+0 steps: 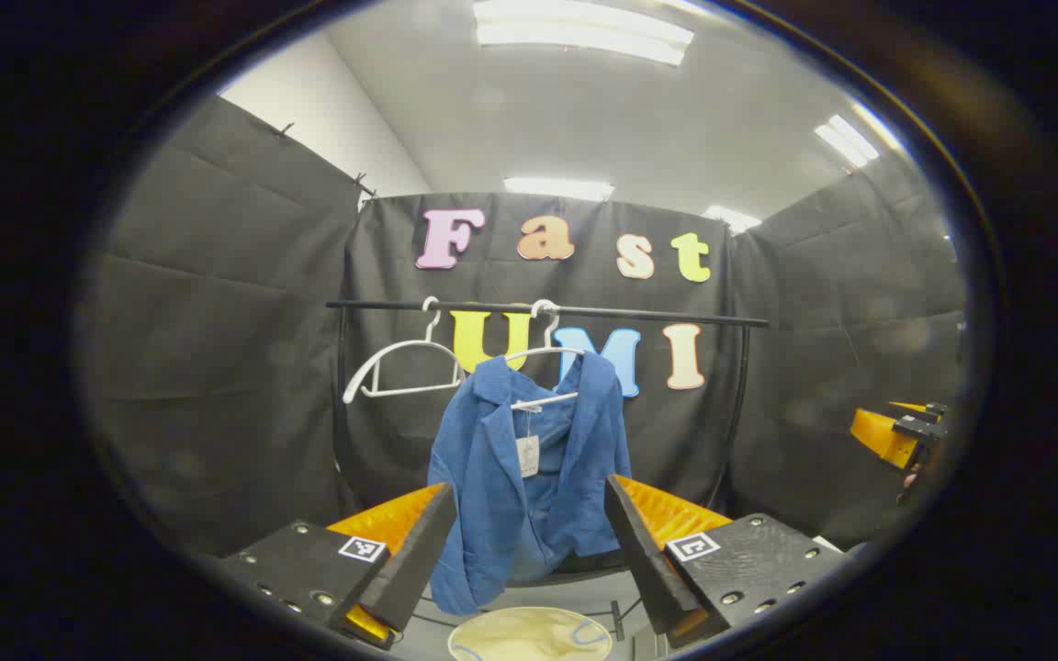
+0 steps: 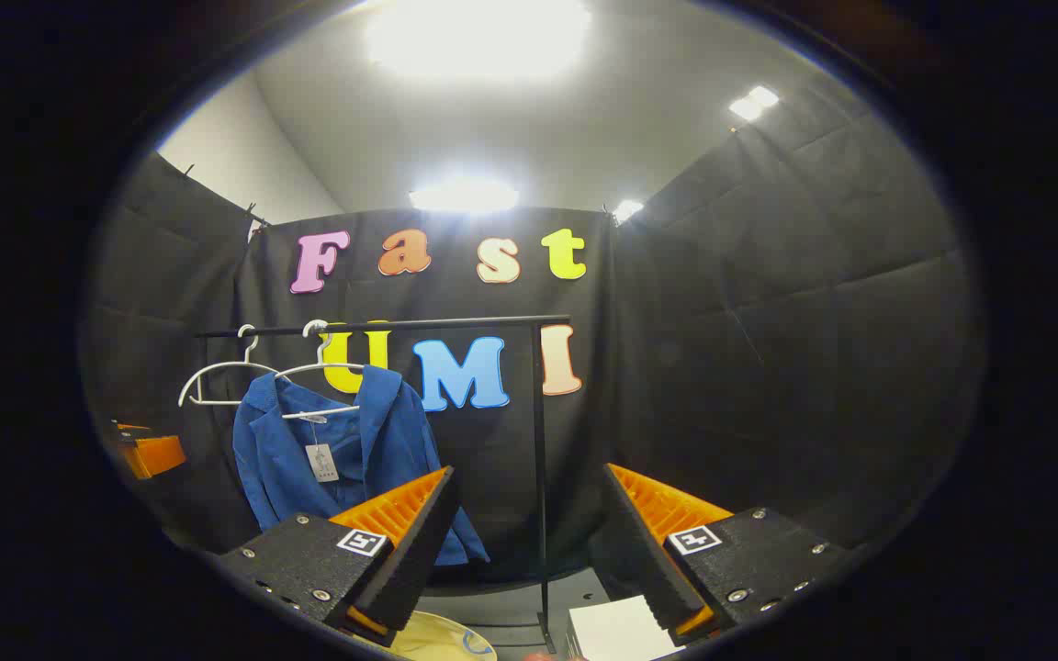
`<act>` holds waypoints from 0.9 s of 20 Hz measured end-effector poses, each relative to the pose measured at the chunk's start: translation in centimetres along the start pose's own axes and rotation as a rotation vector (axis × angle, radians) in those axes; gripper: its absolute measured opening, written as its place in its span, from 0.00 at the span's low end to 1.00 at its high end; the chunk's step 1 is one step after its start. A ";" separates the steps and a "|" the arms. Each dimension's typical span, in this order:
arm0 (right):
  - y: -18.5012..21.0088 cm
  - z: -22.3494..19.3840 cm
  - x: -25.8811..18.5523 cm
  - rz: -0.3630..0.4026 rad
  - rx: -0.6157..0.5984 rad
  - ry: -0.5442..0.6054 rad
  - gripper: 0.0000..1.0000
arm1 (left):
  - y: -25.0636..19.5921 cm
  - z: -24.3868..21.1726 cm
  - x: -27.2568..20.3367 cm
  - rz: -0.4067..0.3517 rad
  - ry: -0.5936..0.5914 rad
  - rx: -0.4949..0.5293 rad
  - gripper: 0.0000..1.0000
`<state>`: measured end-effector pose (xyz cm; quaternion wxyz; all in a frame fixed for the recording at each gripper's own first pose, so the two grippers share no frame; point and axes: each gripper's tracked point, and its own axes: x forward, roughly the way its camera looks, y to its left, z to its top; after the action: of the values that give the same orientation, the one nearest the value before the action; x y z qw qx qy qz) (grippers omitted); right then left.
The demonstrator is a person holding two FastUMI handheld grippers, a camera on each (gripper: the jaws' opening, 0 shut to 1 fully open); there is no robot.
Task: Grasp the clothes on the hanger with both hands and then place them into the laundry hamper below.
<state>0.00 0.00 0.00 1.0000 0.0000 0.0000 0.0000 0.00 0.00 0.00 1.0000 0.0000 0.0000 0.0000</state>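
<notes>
While the shirt (image 1: 529, 468) hangs on its hanger (image 1: 543, 353) above the hamper (image 1: 529, 635), both grippers, left (image 1: 529, 560) and right (image 2: 529, 551), gape wide, empty; close in, one per shoulder, pinching cloth only.

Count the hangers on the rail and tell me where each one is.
2. An empty hanger hangs toward the left end of the rail; beside it to the right, the second hanger carries the blue jacket. None looks hidden.
</notes>
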 end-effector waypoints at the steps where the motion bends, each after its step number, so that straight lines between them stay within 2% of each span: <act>1: 0.0 -0.2 0.5 -0.001 -0.001 0.006 0.95 | 0.1 -0.1 0.4 0.004 0.000 0.010 0.93; 8: 1.1 -1.0 4.4 0.014 0.014 0.013 0.95 | 0.0 -0.1 3.2 0.018 -0.005 0.047 0.93; 18: 2.5 -3.4 8.2 0.054 0.024 0.054 0.95 | 0.0 -1.1 6.4 0.034 0.012 -0.002 0.93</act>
<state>8.17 2.51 -3.44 0.9992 0.0122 0.0270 0.0270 6.37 -0.03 -1.14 0.9998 -0.0010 0.0060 0.0171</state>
